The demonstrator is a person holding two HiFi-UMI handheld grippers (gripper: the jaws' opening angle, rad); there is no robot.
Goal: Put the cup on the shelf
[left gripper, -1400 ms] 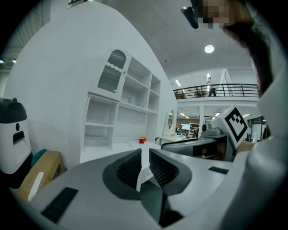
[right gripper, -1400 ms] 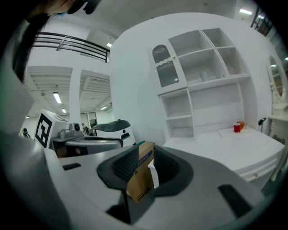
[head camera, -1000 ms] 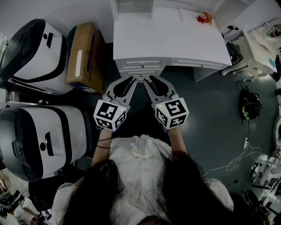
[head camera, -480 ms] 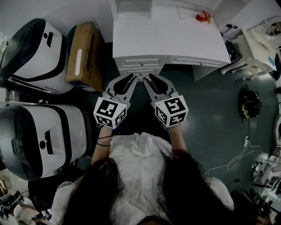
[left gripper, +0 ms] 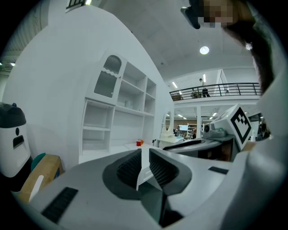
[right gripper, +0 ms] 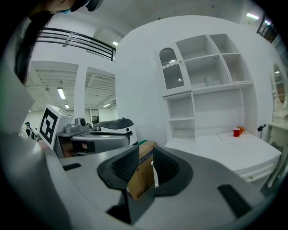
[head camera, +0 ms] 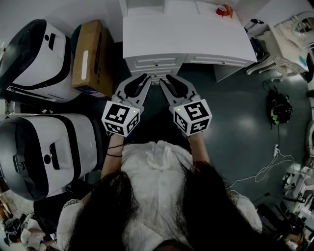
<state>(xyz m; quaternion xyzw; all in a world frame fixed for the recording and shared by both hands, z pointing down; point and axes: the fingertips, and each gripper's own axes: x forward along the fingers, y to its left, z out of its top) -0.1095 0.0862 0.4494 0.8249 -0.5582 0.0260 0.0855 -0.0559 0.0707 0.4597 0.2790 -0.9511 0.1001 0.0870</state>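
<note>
**Jaws clenched and empty as the cup waits at the desk's far corner**

Both of your grippers are shut on nothing. You hold the left gripper [head camera: 143, 80] and the right gripper [head camera: 167, 81] side by side in front of your chest. Their tips angle toward each other, close to the front edge of the white desk [head camera: 186, 39].

Each gripper's own view shows its ribbed pads [left gripper: 129, 170] drawn together, with only background past them. The cardboard box [right gripper: 144, 179] seen beyond the right pair stands on the floor beside the desk and is not in a grip.

The red cup [head camera: 223, 10] stands upright near the desk's far right corner, well apart from both grippers. Something small and orange sits just beside it. The shelf [right gripper: 211, 88] rises from the back of the desk toward its left, its compartments open to the front.

From this, the task looks not yet begun, and the closed, paired pose reads as a ready stance. The cup is on your right, so the right gripper seems the natural one to send. It would need to open before closing round the cup. Large white-and-black machines [head camera: 44, 157] crowd the floor on your left.
</note>
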